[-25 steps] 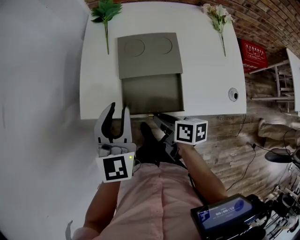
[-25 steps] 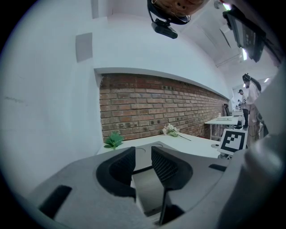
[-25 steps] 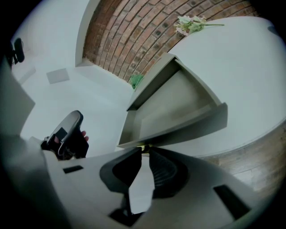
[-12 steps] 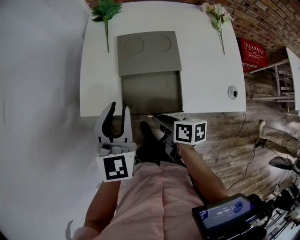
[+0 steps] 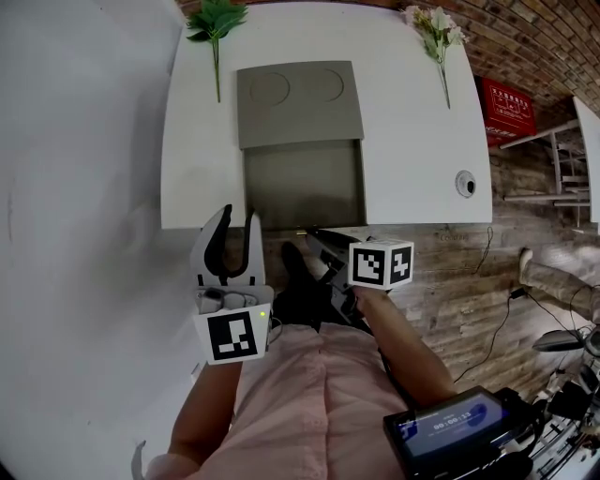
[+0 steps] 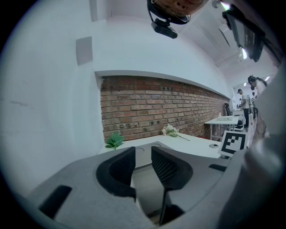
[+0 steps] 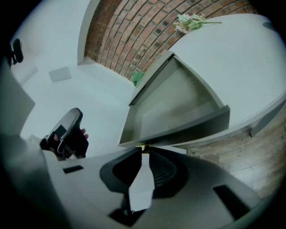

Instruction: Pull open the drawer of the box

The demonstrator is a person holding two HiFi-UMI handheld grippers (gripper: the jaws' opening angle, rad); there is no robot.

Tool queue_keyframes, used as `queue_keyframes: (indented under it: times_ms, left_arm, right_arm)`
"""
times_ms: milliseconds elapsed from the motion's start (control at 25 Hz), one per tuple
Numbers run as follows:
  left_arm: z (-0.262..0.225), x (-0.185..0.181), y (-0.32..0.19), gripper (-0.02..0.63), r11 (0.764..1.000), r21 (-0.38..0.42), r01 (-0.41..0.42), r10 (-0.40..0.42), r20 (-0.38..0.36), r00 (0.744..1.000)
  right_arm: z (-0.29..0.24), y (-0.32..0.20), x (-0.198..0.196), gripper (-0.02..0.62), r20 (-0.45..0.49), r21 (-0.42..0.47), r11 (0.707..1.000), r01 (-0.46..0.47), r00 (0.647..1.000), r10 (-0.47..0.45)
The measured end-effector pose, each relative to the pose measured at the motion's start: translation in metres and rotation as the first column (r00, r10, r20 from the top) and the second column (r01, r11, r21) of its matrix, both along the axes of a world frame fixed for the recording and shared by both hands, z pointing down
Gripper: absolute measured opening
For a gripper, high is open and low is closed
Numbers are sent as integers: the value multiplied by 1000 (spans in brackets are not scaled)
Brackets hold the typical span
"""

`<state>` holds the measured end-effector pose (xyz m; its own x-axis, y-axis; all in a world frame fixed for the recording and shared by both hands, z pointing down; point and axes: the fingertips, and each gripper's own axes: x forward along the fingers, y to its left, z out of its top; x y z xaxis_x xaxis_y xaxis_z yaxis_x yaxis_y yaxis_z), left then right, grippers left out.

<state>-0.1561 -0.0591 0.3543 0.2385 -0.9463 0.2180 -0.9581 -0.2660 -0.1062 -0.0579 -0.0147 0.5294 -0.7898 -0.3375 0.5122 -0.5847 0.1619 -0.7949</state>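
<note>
A grey box (image 5: 300,101) with two round marks on its lid lies on the white table (image 5: 412,141). Its drawer (image 5: 304,186) stands pulled out toward the table's near edge, and its inside looks bare (image 7: 176,105). My right gripper (image 5: 315,234) sits at the middle of the drawer's front wall (image 7: 192,127). Its tips (image 7: 143,149) are shut on a small yellowish pull tab there. My left gripper (image 5: 236,221) hovers off the table's near edge, left of the drawer, open and holding nothing. The box shows through its gap (image 6: 143,157).
A green leafy sprig (image 5: 215,22) lies at the table's far left, white flowers (image 5: 437,34) at the far right. A round grommet (image 5: 466,187) sits near the right edge. A white wall runs along the left; wooden floor, a red crate (image 5: 507,109) and cables lie to the right.
Hardly anything: the box sits a touch higher in the head view and the drawer reads slightly longer. Both grippers hold their places.
</note>
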Motion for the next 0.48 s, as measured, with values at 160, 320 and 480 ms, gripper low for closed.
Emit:
queue_keyframes:
  times_ms: [160,320,480]
  left_arm:
    - [-1,1,2,117,1000,6,1,-1,2,1000]
    - [-5,2,4,117,1000,10,4,-4,4,1000]
    - [-6,1,7,117,1000,15,10,-10,0,1000]
  right_arm:
    - [0,0,-1,58,-1,3,1000,7,1000,-7]
    - [-2,0,0,61,-4,8,1000,3,1000,-3]
    - [-2,0,0,75,-26,29,999,21,999,-20]
